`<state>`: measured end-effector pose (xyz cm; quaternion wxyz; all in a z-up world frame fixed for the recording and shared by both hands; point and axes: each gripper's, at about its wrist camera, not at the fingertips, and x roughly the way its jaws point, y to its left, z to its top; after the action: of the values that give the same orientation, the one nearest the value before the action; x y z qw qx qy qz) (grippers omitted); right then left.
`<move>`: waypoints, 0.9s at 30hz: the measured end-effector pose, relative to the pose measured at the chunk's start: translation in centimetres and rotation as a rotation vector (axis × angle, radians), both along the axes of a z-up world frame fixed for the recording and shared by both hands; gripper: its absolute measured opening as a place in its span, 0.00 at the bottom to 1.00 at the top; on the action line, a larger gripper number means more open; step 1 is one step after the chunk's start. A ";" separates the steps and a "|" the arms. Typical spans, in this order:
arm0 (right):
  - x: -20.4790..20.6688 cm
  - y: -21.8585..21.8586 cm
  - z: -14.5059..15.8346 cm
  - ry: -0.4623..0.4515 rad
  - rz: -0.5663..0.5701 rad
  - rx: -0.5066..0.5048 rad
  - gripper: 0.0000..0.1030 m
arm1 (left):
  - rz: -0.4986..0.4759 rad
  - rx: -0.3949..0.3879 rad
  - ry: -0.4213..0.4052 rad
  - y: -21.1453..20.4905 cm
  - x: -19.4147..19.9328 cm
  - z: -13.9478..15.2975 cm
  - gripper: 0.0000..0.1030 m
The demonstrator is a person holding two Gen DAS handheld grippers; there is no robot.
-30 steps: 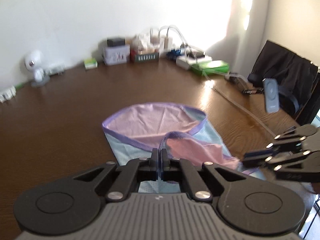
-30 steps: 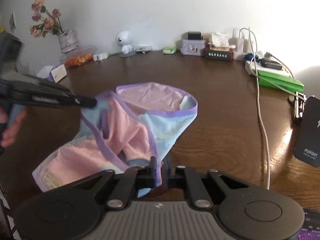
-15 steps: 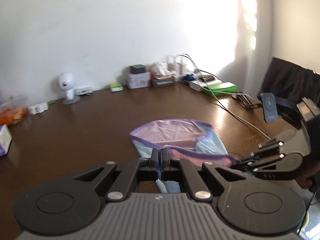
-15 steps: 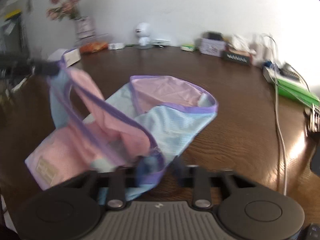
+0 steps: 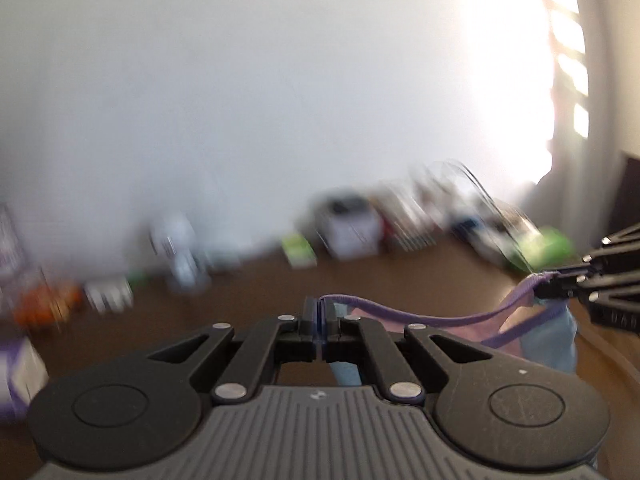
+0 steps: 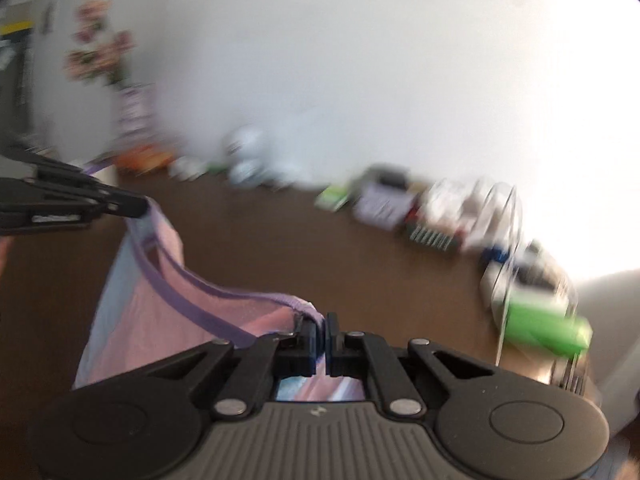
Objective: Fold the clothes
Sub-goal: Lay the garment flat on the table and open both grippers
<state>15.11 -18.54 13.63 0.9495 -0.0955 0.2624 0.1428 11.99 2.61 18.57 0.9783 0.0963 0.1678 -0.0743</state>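
Note:
A small pink and pale blue garment [image 6: 136, 316] with a purple band hangs in the air between both grippers, above the brown table [image 6: 280, 248]. My left gripper [image 5: 319, 312] is shut on the purple band [image 5: 400, 314]; in the right wrist view it shows at the left edge [image 6: 138, 206]. My right gripper [image 6: 322, 330] is shut on the band's other end and appears at the right of the left wrist view [image 5: 546, 282]. The band sags between them. Most of the cloth hangs below, hidden by the gripper bodies. Both views are blurred.
Along the far wall stand blurred small things: a white round figure [image 6: 246, 156], boxes [image 6: 380, 204], cables and chargers [image 6: 500, 216], a green box [image 6: 548, 328], a vase of flowers [image 6: 132, 108]. An orange item [image 5: 44, 300] sits at the left.
Both grippers have risen and tilted upward, lifting the garment off the table. It lay partly spread on the wood before; now it hangs stretched by its band between them.

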 end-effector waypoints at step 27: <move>-22.0 -1.8 -8.9 0.083 0.018 0.124 0.11 | -0.139 -0.208 0.435 3.3 -21.7 -14.8 0.15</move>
<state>-6.93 -20.36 4.68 0.9406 -0.0327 0.2914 0.1712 -9.76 5.94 3.73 0.9164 -0.0119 0.3588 -0.1771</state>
